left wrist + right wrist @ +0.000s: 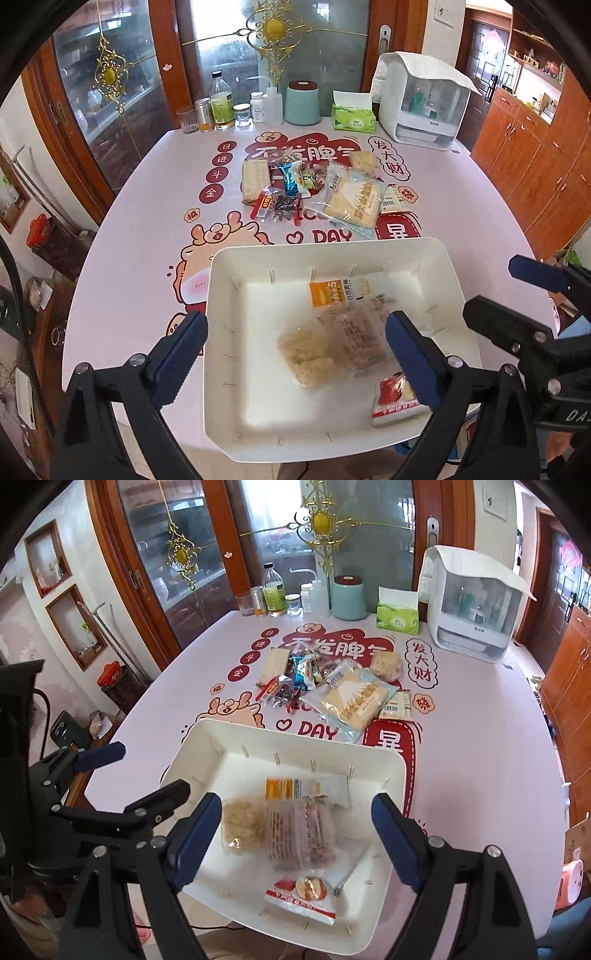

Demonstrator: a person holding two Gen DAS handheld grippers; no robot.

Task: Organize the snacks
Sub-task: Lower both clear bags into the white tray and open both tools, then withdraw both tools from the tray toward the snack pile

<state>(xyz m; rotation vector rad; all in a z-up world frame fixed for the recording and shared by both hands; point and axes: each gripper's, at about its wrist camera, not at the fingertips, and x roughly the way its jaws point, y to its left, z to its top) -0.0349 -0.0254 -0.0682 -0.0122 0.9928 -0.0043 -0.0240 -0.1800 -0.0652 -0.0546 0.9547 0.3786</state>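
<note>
A white tray [229, 332] sits at the table's near edge and also shows in the right wrist view [384, 775]. It holds a rice-cake pack [308, 350], a clear biscuit pack [364, 338], an orange-and-white packet [340, 291] and a red-and-white packet [395, 402]. A pile of loose snacks [314, 188] lies mid-table, with a large cracker bag [352, 701]. My left gripper [295, 354] is open and empty above the tray. My right gripper [295, 842] is open and empty above it too.
Bottles and jars [221, 107], a teal canister [303, 101], a green tissue box [352, 118] and a white cabinet box [421, 99] line the table's far edge. Wooden cupboards [535, 166] stand at the right.
</note>
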